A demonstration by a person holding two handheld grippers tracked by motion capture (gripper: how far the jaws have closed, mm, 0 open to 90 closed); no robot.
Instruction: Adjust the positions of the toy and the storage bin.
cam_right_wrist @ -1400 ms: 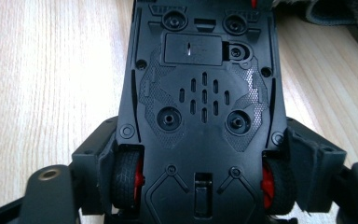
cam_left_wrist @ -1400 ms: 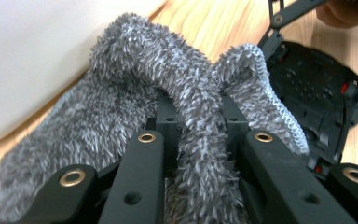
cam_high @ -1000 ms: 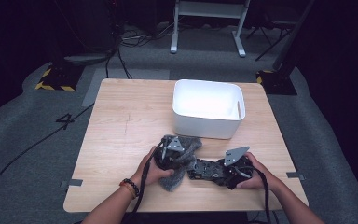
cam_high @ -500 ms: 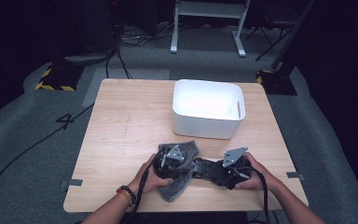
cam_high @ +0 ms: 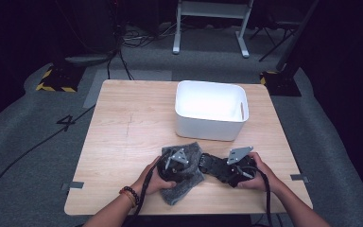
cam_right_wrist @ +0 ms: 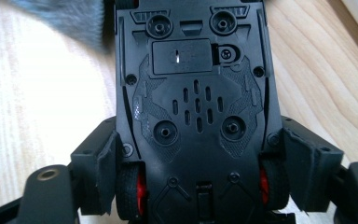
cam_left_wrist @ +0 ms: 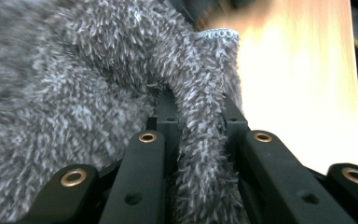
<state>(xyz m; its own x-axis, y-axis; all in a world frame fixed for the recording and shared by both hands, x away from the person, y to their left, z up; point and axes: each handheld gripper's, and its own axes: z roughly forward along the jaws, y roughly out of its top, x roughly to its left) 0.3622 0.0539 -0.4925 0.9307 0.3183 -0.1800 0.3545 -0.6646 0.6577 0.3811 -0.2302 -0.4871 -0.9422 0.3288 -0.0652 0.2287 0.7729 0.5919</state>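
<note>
Cloth pinched in left tool, toy car between right tool's jaws.

A light wooden table stands on grey carpet in a dark room; black cables trail across the floor, a white metal frame behind, yellow-black hazard tape at left

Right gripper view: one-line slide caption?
Hand-held gripper clamps an upside-down black toy car at its red-hubbed wheels, above the wooden table.

Lab: taped floor, trailing cables
</note>
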